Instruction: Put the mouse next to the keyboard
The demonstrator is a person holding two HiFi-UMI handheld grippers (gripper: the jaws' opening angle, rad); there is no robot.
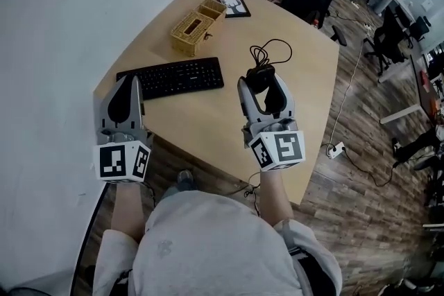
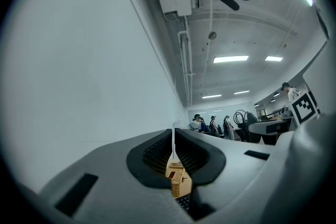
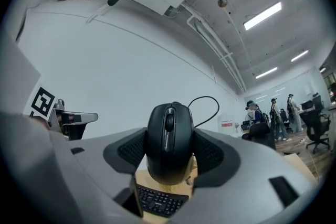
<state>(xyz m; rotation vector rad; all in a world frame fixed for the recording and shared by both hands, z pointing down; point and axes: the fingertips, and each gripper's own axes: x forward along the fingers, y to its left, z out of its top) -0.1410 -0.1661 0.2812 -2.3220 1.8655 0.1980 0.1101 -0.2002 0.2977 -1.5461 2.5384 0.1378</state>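
My right gripper [image 1: 263, 85] is shut on a black wired mouse [image 1: 261, 78], just right of the black keyboard [image 1: 173, 77] on the wooden table [image 1: 208, 123]. In the right gripper view the mouse [image 3: 169, 139] sits clamped between both pads [image 3: 210, 153], nose up, with the keyboard [image 3: 159, 201] showing below it. Its cable [image 1: 272, 50] loops on the table behind. My left gripper [image 1: 127, 86] hangs at the table's near-left corner beside the keyboard's left end, its jaws closed to a thin slit with nothing in them.
A wicker basket [image 1: 194, 28] and a framed picture [image 1: 233, 5] stand behind the keyboard. The white wall runs along the left. Office chairs [image 1: 388, 38] and a power strip [image 1: 336, 149] on the wooden floor lie to the right. People stand far back.
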